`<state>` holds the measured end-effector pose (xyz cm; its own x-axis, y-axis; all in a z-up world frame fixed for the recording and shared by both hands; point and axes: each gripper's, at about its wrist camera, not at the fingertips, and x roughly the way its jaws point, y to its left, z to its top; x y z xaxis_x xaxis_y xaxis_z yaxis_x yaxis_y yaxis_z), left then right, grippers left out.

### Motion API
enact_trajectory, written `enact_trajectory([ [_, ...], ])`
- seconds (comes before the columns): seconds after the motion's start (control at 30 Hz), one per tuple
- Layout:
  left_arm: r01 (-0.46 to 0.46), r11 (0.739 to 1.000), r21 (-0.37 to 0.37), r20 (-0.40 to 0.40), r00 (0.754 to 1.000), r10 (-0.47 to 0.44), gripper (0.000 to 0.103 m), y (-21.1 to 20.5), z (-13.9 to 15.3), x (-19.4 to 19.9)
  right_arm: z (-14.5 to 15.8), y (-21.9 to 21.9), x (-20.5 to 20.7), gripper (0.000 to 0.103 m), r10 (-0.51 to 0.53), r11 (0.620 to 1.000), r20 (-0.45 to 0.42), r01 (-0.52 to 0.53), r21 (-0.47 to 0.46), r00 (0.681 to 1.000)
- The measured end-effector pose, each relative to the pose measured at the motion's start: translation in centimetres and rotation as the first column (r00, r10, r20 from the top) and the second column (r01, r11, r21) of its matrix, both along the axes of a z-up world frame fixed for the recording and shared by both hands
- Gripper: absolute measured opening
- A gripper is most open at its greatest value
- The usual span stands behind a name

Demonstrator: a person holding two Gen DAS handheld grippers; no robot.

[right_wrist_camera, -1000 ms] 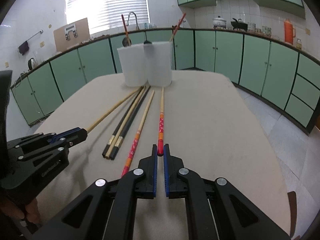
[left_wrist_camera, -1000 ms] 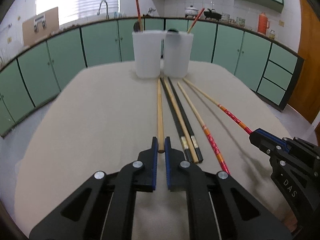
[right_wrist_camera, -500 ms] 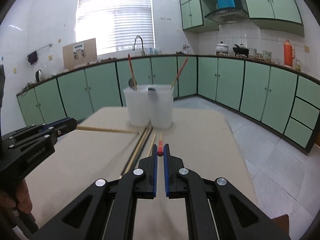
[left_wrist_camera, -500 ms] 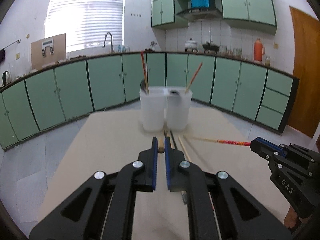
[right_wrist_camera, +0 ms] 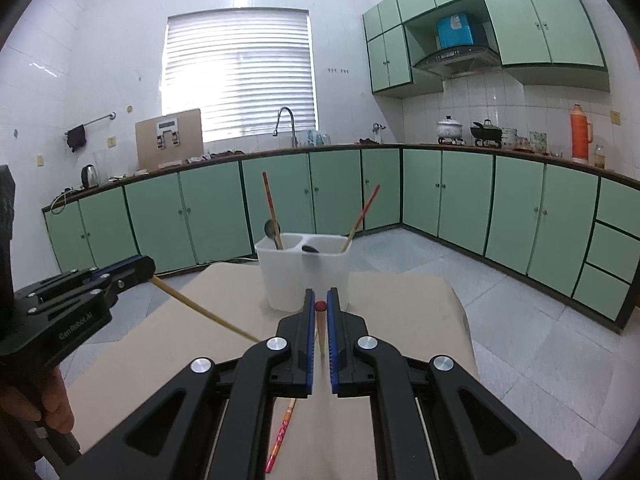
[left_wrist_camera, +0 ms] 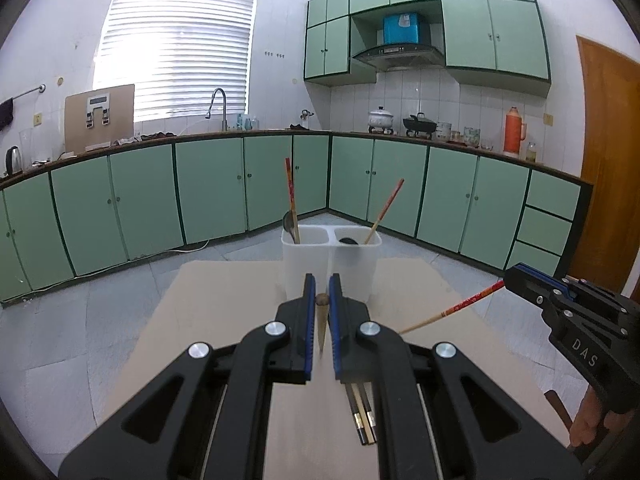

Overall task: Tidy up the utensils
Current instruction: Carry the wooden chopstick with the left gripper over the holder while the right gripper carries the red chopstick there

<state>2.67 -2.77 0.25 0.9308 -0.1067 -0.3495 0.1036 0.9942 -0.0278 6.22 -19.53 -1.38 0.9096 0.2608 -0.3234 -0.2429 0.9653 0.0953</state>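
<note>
Ahead we find the white two-compartment holder (left_wrist_camera: 331, 264) blocking the table's (left_wrist_camera: 224, 300) far end, chopsticks and spoons projecting upward; open tabletop flanks it both sides.

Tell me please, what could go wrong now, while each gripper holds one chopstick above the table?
1. The left gripper and the right gripper each pinch only the very end of a chopstick, the plain chopstick and the red chopstick; a long stick may pivot or slip out.
2. The hanging tips could knock the white holder or miss its narrow openings.
3. The two sticks might cross and collide.
</note>
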Motion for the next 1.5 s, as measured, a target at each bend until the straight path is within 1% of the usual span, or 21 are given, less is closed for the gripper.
enact_trajectory([
  [0.23,0.019,1.0,-0.024,0.024,1.0,-0.019,0.006,-0.1,1.7,0.2,1.4,-0.9,0.6,0.006,0.029,0.999,-0.002,-0.029,0.037,1.0],
  [0.5,0.061,0.997,-0.05,0.051,0.997,-0.059,0.006,0.0,4.0,0.7,3.6,-1.3,2.3,0.006,0.084,0.996,-0.026,-0.083,0.035,0.996],
  [0.63,0.072,0.996,-0.048,0.075,0.995,-0.068,0.006,0.0,5.0,0.7,4.7,-1.4,3.4,0.006,0.108,0.994,-0.033,-0.107,0.036,0.994],
  [0.77,0.082,0.995,-0.049,0.1,0.992,-0.077,0.006,-0.1,6.0,0.8,5.8,-1.4,3.9,0.006,0.133,0.991,-0.026,-0.132,0.034,0.991],
  [0.97,0.089,0.995,-0.047,0.149,0.985,-0.081,0.006,-0.3,8.0,1.9,8.2,-1.0,5.3,0.006,0.167,0.985,0.013,-0.167,0.028,0.986],
  [1.1,0.088,0.995,-0.044,0.187,0.979,-0.078,0.006,-0.4,9.8,3.5,10.3,-0.8,6.7,0.006,0.175,0.984,0.058,-0.176,0.012,0.983],
  [1.3,0.082,0.995,-0.051,0.237,0.969,-0.068,0.006,-0.4,12.6,7.2,13.9,-0.6,10.0,0.006,0.164,0.986,0.121,-0.167,0.009,0.979],
  [1.5,0.077,0.996,-0.042,0.285,0.957,-0.062,0.006,-1.3,15.2,11.8,15.9,-0.3,14.1,0.006,0.144,0.989,0.152,-0.147,0.009,0.978],
])
